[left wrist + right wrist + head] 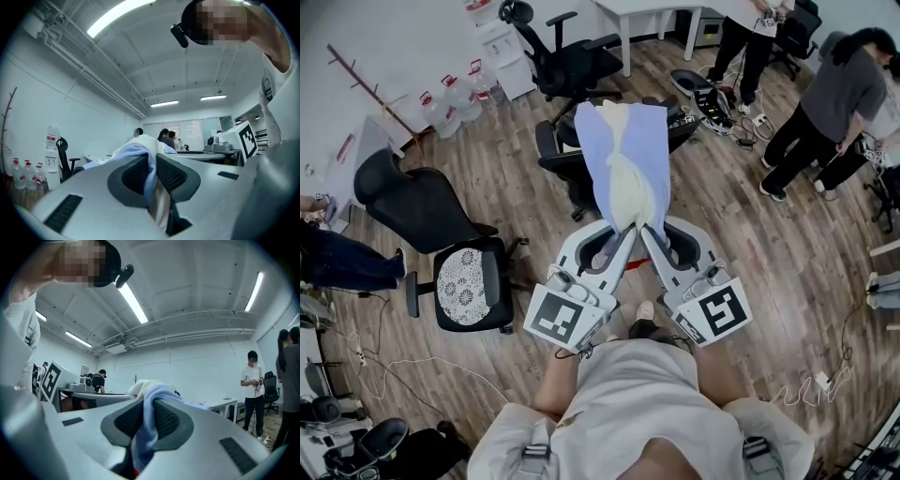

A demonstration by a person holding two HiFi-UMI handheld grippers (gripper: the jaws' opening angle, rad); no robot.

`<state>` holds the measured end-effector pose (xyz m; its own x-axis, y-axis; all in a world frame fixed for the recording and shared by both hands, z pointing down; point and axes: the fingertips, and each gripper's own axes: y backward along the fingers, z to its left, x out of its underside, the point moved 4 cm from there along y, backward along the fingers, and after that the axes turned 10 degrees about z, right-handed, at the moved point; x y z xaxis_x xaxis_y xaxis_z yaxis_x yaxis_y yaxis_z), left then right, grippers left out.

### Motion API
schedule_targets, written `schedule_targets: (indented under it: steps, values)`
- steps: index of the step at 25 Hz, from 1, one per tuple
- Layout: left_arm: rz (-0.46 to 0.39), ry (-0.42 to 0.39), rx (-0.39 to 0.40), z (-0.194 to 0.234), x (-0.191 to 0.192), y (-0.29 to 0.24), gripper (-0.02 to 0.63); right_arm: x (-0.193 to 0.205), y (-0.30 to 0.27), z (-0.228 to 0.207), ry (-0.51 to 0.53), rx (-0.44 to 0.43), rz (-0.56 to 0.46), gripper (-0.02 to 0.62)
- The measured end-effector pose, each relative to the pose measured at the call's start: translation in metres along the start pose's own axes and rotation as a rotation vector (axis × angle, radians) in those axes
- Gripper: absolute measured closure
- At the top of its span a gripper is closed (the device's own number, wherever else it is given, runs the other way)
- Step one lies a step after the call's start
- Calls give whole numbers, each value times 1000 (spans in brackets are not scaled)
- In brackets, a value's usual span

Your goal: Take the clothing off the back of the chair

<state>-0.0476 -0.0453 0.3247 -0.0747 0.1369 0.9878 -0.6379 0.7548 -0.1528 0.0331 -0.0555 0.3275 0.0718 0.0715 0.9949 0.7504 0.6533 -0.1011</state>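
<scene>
The left hand-held gripper [152, 174] and right hand-held gripper [144, 420] pinch the garment [623, 155]; lifting evenly should clear the chair [555, 155].

Pale lilac-blue and cream over black, on brown planks.

The garment [623, 155] is pale lilac-blue outside, with a cream inner layer bunched down its middle; the chair [551, 145] under it is black. The left gripper [622, 234] and right gripper [650, 234] are light grey-white. Their fingers [176, 174] are faced with dark grey dotted pads, and each gripper carries a cube [564, 321] of black-and-white square markers. The left chair [412, 202] is black too, with a white lace seat cover [464, 281] in a flower pattern. The floor [787, 253] is brown wood planking. At the far left, clear bottles [441, 108] have red caps.
</scene>
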Motion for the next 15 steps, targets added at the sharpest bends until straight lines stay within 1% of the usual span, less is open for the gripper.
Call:
schedule_targets:
  steps: [11, 15]
  values:
    - [2, 17, 7, -10, 5, 16, 538, 3, 11, 17, -7, 10, -1, 532]
    - [-3, 1, 23, -15, 3, 20, 540, 2, 17, 21, -8, 19, -8, 532]
